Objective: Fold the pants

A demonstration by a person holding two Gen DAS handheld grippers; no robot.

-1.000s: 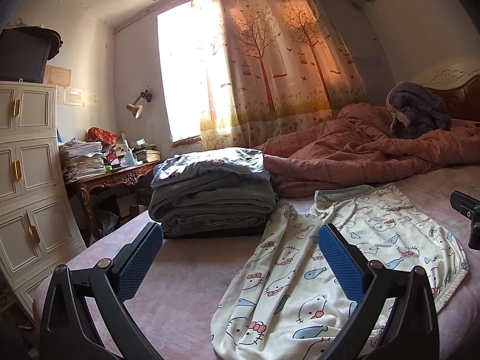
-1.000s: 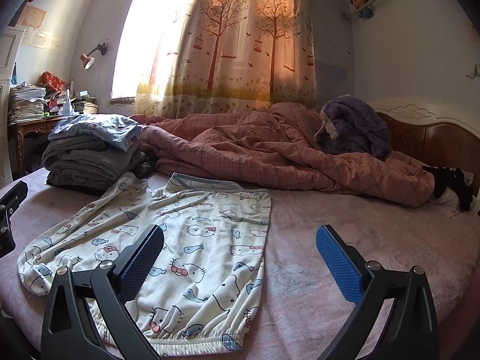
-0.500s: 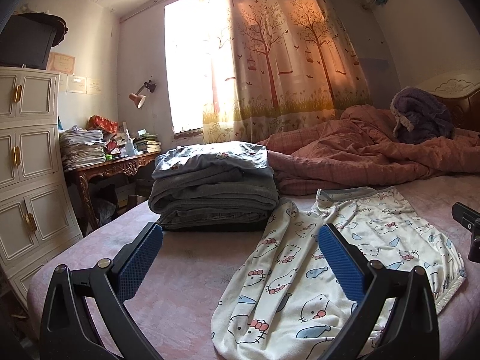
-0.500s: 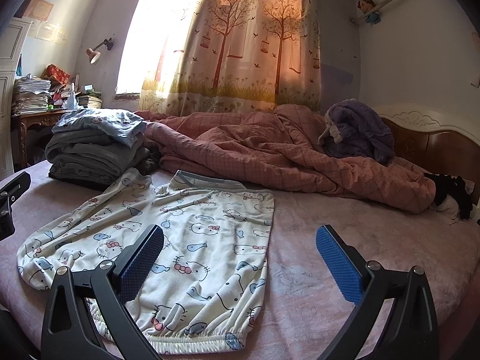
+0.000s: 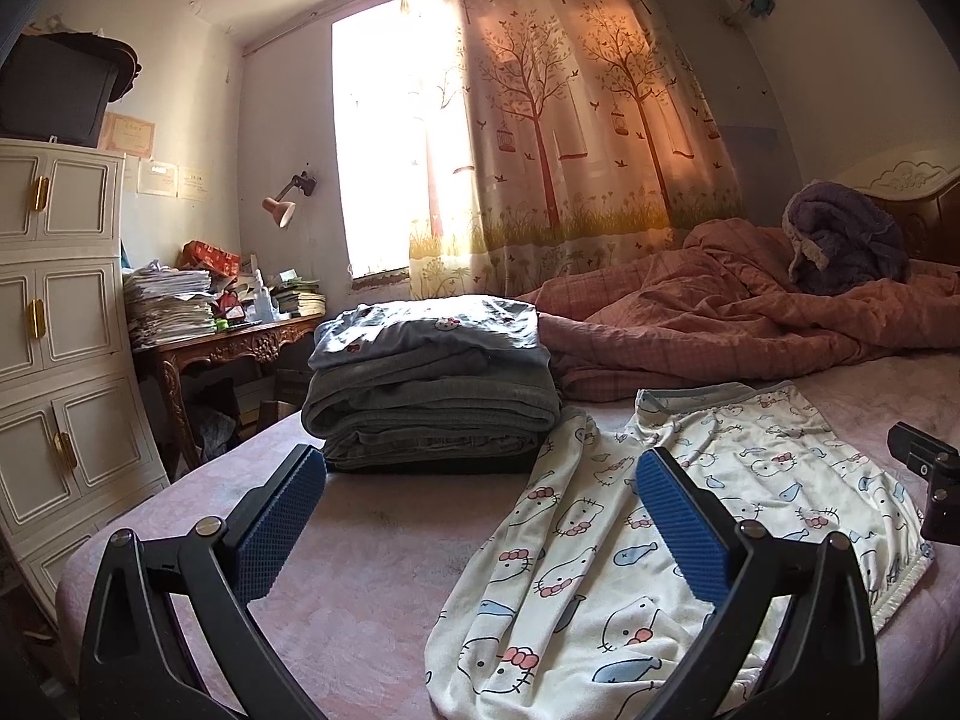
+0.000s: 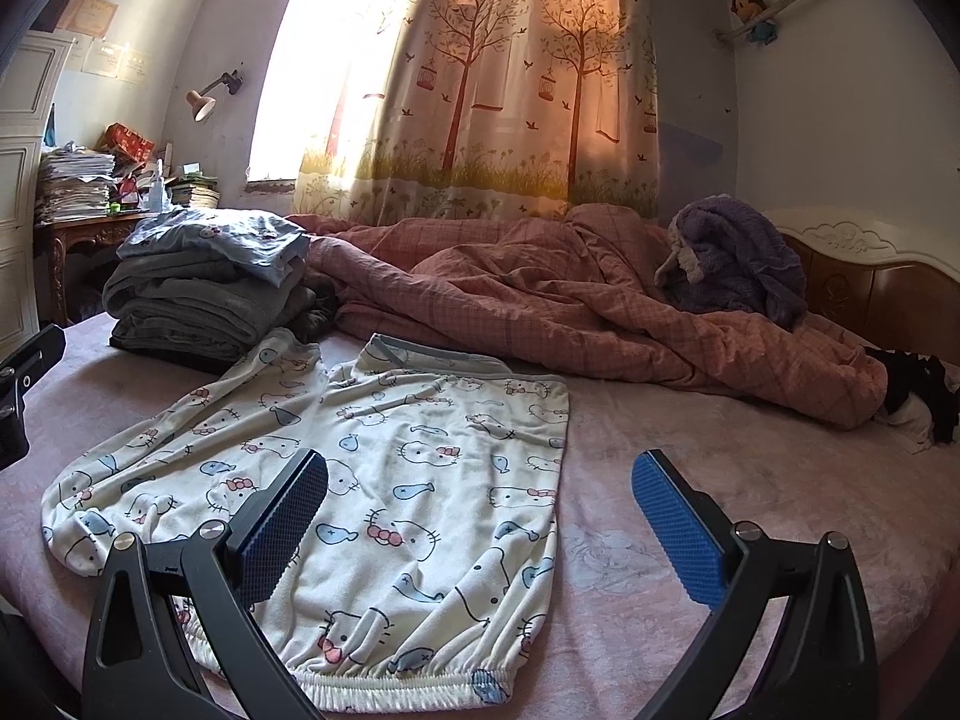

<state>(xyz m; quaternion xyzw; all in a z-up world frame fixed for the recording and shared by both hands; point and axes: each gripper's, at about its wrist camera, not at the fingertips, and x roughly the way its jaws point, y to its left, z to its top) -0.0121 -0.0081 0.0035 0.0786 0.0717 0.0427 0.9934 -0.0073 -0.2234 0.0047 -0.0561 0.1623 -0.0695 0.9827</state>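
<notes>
I hold both hand-held grippers released: left hand-held gripper (image 5: 480, 516), right hand-held gripper (image 6: 480, 516). Cat-print pants (image 6: 372, 468) lie flat on bed (image 6: 690, 480) just ahead, between them; folded clothes stack (image 5: 432, 384) beyond.

The pants (image 6: 384, 468) in front of me are cream white, printed with cat faces with pink bows and pale blue fish, with a grey waistband. My bed (image 6: 690, 480) sheet is pale pink; the quilt (image 6: 570, 300) is dusty pink with a thin check. The folded stack (image 5: 432, 402) is grey, topped in light blue. My hand-held gripper pads (image 5: 279, 525) are blue on black. The curtain (image 5: 570, 120) shows brown trees over green grass.
</notes>
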